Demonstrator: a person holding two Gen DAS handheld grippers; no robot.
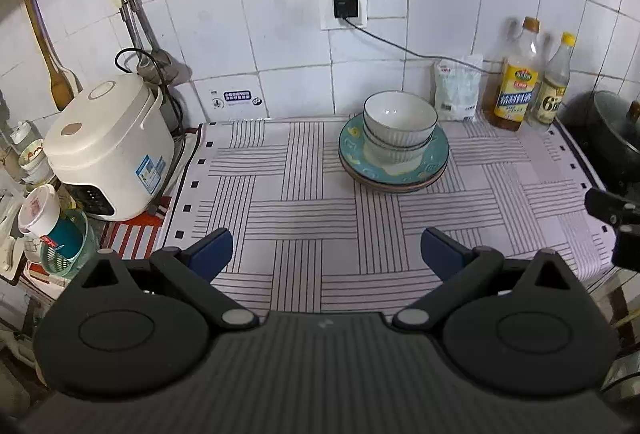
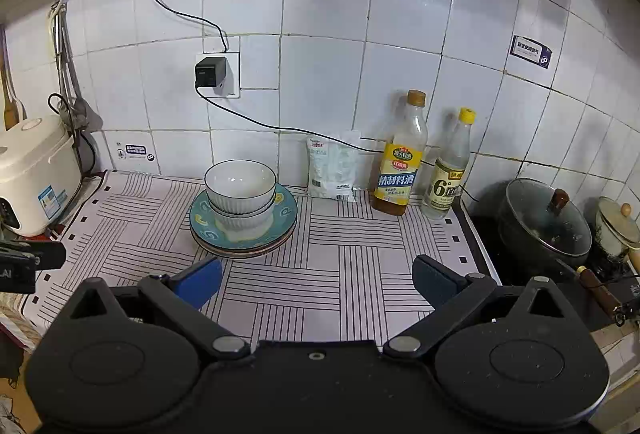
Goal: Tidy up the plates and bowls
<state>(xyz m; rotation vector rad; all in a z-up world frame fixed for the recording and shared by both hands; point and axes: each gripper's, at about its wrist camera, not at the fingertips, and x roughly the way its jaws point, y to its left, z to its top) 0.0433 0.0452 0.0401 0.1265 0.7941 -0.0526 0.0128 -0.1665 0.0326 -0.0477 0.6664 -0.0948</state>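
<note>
Two bowls (image 1: 399,124) nested, sitting on teal plate (image 1: 430,164) w/ more plates stacked under it, all on striped cloth (image 1: 280,226) toward back wall. L to R: rice cooker (image 1: 108,150) at far left off the cloth, left gripper (image 1: 326,254) jaws wide, nothing btwn them, hovering over cloth well short of the stack. Right gripper (image 2: 316,280) also spread wide, empty, stack just ahead of its left finger. Behind stack: white bag (image 2: 332,168), then 2 bottles (image 2: 400,170) against tiles. Lidded pot (image 2: 544,220) far right on stove.
</note>
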